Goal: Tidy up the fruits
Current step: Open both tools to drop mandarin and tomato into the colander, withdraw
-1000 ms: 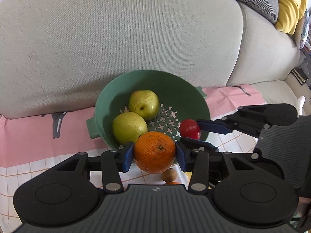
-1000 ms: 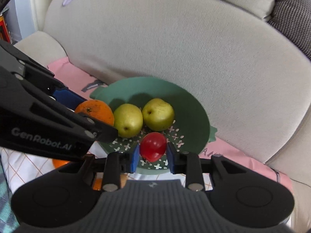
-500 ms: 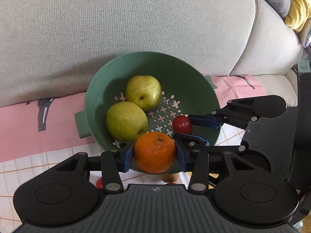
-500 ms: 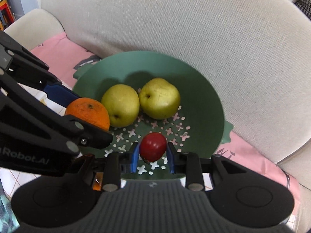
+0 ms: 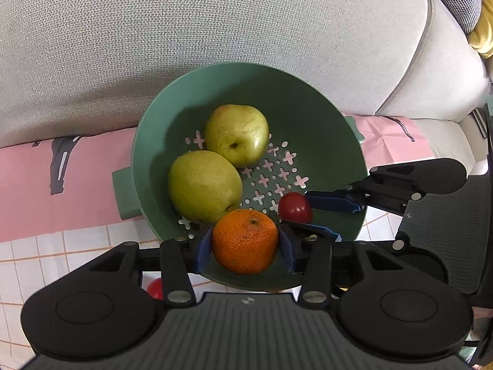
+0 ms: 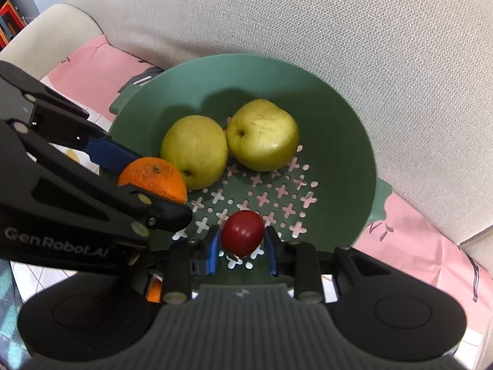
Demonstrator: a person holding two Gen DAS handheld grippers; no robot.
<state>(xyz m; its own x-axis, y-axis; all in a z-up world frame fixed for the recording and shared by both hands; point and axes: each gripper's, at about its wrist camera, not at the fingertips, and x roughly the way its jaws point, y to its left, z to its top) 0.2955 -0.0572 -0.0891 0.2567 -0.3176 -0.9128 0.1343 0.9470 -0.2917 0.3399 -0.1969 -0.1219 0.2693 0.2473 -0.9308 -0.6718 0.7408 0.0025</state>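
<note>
the orange (image 5: 245, 240) sits pinched between the blue pads of the left gripper (image 5: 245, 246), whose jaws are closed on its sides, just over the near rim of the green colander (image 5: 323, 117). from the right wrist view the same orange (image 6: 153, 177) shows at the colander's left edge, touching or nearly touching the nearer pear, with the left gripper (image 6: 135, 182) reaching in from the left.

the small red fruit (image 6: 242, 236) is clamped between the jaws of the right gripper (image 6: 242, 246), low over the cross-shaped holes in the colander's floor; whether it touches the floor cannot be told. in the left wrist view that red fruit (image 5: 295, 208) lies just right of the orange, with the right gripper (image 5: 303, 212) coming in from the right side.

two yellow-green pears rest inside the colander (image 6: 348, 129), touching each other: one pear (image 5: 205, 185) toward the left wall, the other pear (image 5: 236, 134) further back, near the middle.

the colander stands on a pink cloth (image 5: 77, 178) that turns to a white checked pattern closer in, and its far rim sits against a beige sofa cushion (image 5: 215, 21). another small red fruit (image 5: 155, 288) peeks out on the cloth beneath the left gripper's body.
</note>
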